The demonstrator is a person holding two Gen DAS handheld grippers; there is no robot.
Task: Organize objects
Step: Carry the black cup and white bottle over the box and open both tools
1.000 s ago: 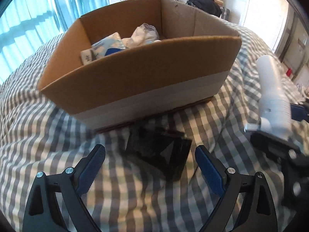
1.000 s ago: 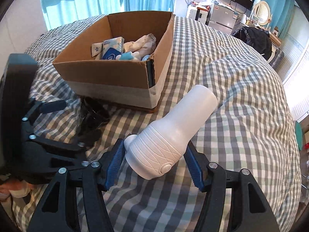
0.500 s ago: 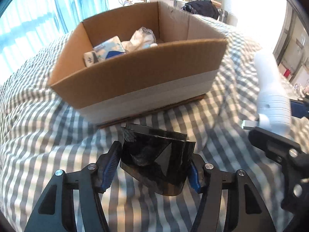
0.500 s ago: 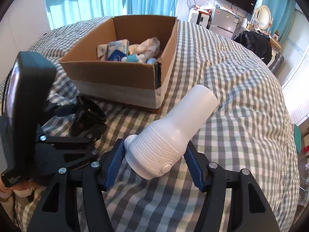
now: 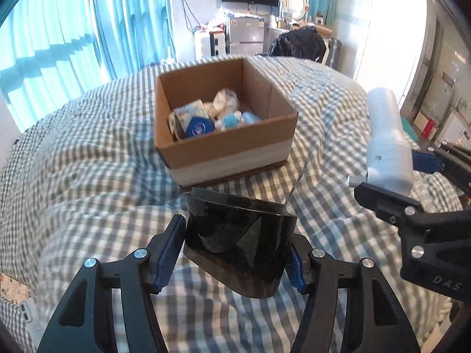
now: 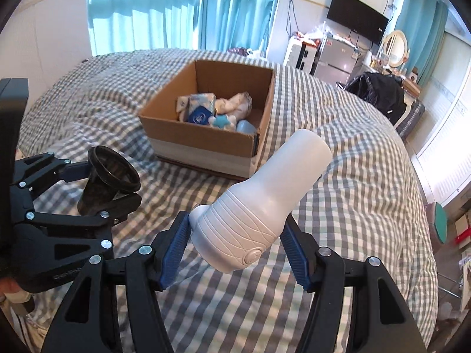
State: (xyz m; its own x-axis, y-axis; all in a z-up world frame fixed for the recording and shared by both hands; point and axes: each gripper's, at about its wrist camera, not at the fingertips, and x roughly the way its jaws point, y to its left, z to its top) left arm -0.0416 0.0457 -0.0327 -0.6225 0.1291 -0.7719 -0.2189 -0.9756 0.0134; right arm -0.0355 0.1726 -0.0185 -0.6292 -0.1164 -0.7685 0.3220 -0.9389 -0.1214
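Black cup, at the left, is clamped between the blue pads of the left gripper above the checked bedspread. Further back, in the middle, an open cardboard box is seen resting on the bedspread. At the right, a white dryer-shaped appliance is gripped by the right gripper.

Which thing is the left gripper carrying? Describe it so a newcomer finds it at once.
Start at the open cardboard box on the checked bedspread. In front of it, nearer the camera, the left gripper clamps a dark, glossy plastic cup with a flared rim, held above the bedspread. It is the only black, see-through item; the right gripper beside it holds a white ribbed bottle.
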